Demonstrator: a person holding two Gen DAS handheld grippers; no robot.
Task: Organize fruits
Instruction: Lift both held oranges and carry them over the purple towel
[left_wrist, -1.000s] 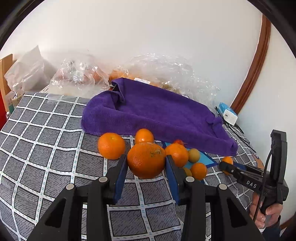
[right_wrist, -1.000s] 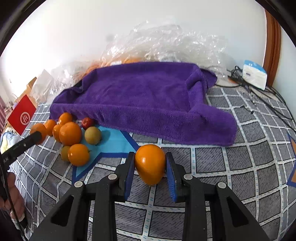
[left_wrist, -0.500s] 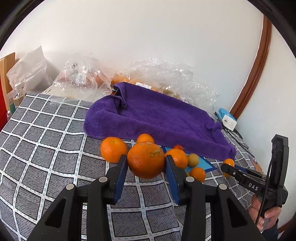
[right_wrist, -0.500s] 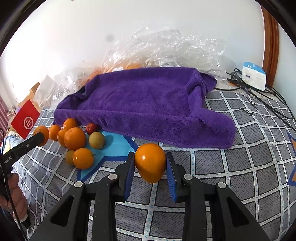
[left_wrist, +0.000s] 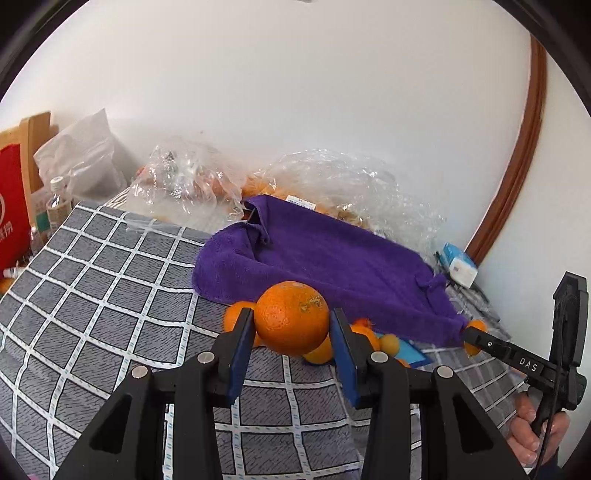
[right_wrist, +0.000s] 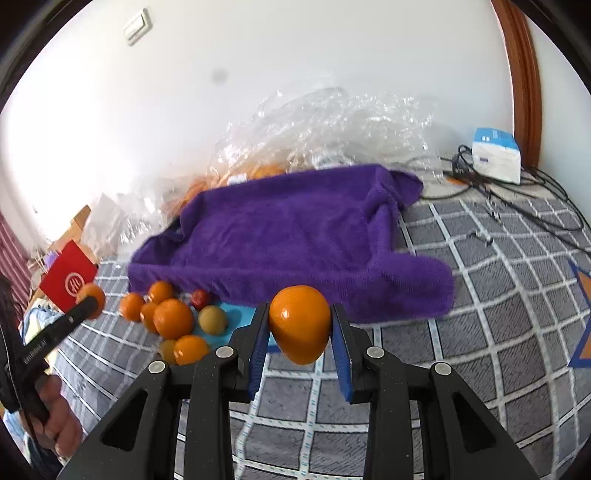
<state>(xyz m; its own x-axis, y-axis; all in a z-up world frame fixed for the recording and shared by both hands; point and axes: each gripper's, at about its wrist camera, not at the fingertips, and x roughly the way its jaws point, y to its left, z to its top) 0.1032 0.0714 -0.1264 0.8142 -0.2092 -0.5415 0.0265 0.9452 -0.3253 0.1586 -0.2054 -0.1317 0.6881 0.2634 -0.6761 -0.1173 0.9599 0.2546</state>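
Note:
My left gripper (left_wrist: 291, 325) is shut on a large rough orange (left_wrist: 291, 315), held above the checked tablecloth. A smoother, egg-shaped orange fruit (right_wrist: 300, 323) sits pinched between the blue pads of my right gripper (right_wrist: 300, 328), also lifted off the cloth. Behind both lies a purple towel (left_wrist: 332, 258) draped over a tray (right_wrist: 288, 229). A pile of loose fruits (right_wrist: 173, 317) rests on the table in front of the towel's left corner: several oranges, a greenish-brown fruit (right_wrist: 212, 319) and a small red one (right_wrist: 199, 297). The other gripper shows at each view's edge, held by a hand.
Crinkled clear plastic bags (left_wrist: 351, 184) with more oranges lie behind the towel against the white wall. A white and blue box (right_wrist: 496, 155) and black cables (right_wrist: 517, 192) sit at the right. A red box (right_wrist: 70, 280) and a bottle (left_wrist: 55, 206) stand at the left edge.
Both grippers have risen with their fruits still held. The towel and the fruit pile now sit lower and farther off in both views.

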